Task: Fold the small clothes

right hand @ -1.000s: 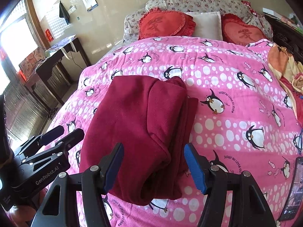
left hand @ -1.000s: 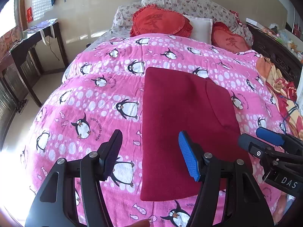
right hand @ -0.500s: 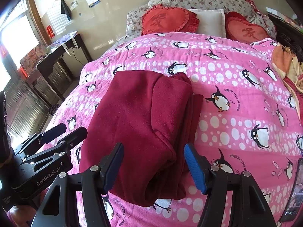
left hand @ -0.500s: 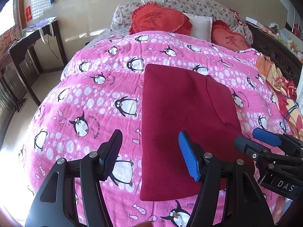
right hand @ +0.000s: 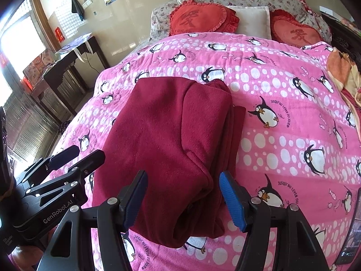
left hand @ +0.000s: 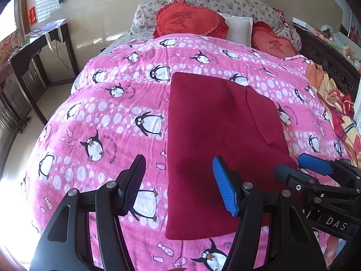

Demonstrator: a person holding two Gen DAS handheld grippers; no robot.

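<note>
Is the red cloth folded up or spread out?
Folded. The red cloth lies in stacked layers on the blanket, with doubled edges along its right side.

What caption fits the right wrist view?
Open right gripper above a folded maroon garment on a pink penguin blanket.

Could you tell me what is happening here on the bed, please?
A person is folding a dark red garment on a pink penguin-print bedspread, with a claw in each hand. The garment lies folded in layers. The left claw and the right claw both hang open above its near edge, holding nothing. Heart-shaped red cushions sit at the head of the bed.
</note>
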